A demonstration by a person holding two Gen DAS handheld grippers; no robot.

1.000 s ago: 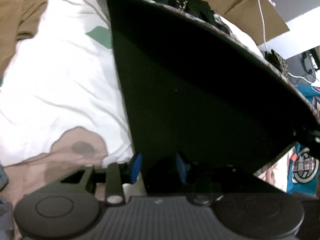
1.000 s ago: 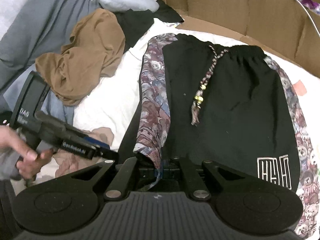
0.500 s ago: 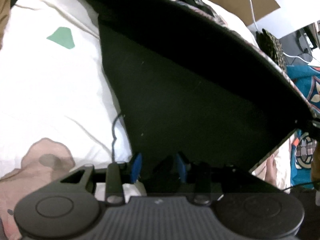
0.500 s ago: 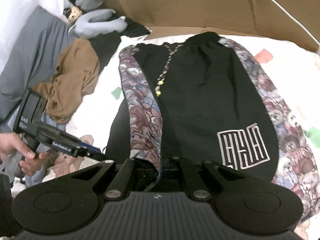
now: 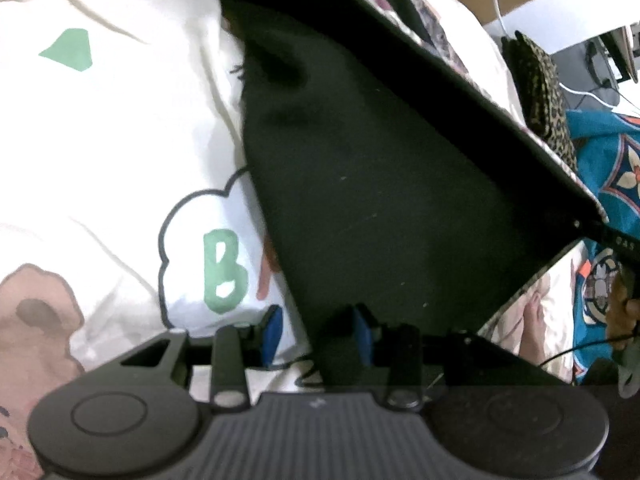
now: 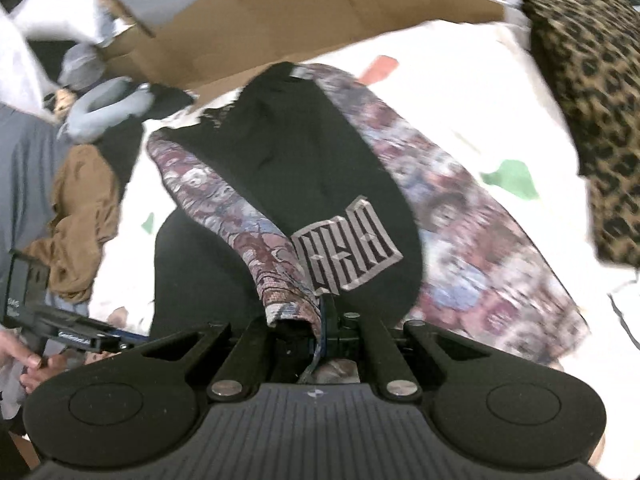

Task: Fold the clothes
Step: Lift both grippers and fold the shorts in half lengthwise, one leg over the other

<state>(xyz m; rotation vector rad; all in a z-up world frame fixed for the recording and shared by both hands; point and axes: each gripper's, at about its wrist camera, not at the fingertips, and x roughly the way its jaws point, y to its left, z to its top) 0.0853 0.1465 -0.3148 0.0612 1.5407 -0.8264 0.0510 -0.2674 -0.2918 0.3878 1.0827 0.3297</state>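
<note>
Black shorts with patterned side panels and a grey logo lie on the white printed sheet. My right gripper is shut on the patterned hem and holds that leg lifted and doubled over the rest. In the left wrist view the dark underside of the shorts stretches up as a taut sheet. My left gripper points down at the lower black corner. Its blue pads stand apart, the fabric runs between them, and white sheet shows beside the left pad.
Around the shorts are a leopard-print cloth at the right, a brown garment and grey neck pillow at the left, and cardboard behind. A teal printed cloth lies at the bed's far side. A hand holds the left gripper.
My right gripper has swung the held hem across and lower over the shorts while rolling, so the logo now sits just ahead of it. My left gripper slid over the sheet; a printed letter came into view.
</note>
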